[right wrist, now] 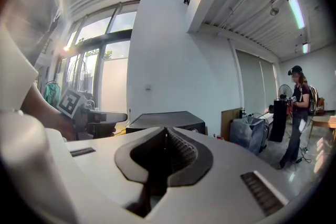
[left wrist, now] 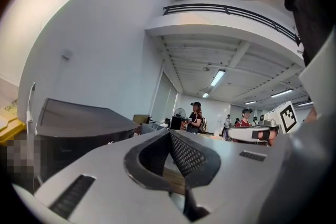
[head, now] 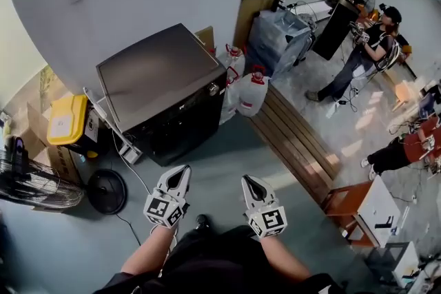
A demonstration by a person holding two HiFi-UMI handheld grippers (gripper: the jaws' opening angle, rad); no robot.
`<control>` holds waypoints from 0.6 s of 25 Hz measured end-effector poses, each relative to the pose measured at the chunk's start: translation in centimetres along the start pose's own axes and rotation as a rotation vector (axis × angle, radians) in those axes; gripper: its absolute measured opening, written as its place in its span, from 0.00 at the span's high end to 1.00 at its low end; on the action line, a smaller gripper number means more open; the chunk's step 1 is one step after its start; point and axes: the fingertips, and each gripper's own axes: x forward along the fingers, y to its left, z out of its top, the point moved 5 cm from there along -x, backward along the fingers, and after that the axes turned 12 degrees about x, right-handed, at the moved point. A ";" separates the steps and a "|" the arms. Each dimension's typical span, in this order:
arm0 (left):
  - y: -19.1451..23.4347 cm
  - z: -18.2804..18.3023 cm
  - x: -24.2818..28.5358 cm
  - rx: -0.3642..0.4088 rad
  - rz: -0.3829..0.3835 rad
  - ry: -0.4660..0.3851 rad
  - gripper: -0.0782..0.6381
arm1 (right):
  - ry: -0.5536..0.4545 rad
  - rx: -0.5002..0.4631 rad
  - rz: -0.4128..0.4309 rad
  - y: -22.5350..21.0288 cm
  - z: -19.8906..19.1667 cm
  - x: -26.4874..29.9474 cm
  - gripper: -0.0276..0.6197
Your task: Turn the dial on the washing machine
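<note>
- Person's forearms (head: pixel 148 255) come in from the bottom edge of the head view, each hand on one tool.
- Left tongs (head: pixel 181 171): white moulded plastic shell with dark ribbed pads. They are clenched tip to tip with nothing between them, leaving a teardrop-shaped gap behind the tips.
- Right tongs (head: pixel 248 180): same white shell and dark gridded pads, also clenched and empty.
- Each tool carries a white cube with black square markers (head: pixel 164 210) at its rear.
- Both tongs hang over the smooth grey-green floor (head: pixel 220 148), side by side and apart, pointing toward the washing machine and well short of it.
- Flat round black disc (head: pixel 107 191) lies on the floor at left, beside a wire-cage fan (head: pixel 34 182).
- Washing machine (head: pixel 165 86): boxy, with a glossy black front and a flat dull grey lid. It stands against the white wall ahead of the left tongs.
- Small pale round dial (head: pixel 214 89) sits at the right end of the front's top edge, untouched.
- Yellow plastic bin (head: pixel 67 119) stands left of the machine.
- Translucent white jugs with red caps (head: pixel 251 93) stand just right of the machine.
- Long slatted wooden platform (head: pixel 296 141) runs beside the jugs.
- Clear-plastic-wrapped bundle (head: pixel 279 38) and a cardboard sheet (head: pixel 255 14) sit further back.
- Standing person (head: pixel 365 55) in dark clothes is at far right.
</note>
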 end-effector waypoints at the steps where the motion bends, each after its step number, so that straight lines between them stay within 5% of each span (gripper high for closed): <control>1: 0.2 -0.2 0.8 0.001 0.002 -0.002 0.87 | 0.002 0.001 0.004 -0.6 0.0 0.7 0.92; 10: 1.0 -1.1 9.1 -0.004 0.087 0.023 0.87 | 0.031 -0.012 0.100 -8.8 1.4 7.6 0.92; 13: 0.8 -1.0 11.9 -0.013 0.142 0.030 0.87 | 0.063 -0.014 0.163 -11.8 2.2 10.4 0.73; 15: 1.1 -0.8 13.6 -0.013 0.179 0.040 0.87 | 0.093 0.001 0.203 -13.3 2.8 12.6 0.69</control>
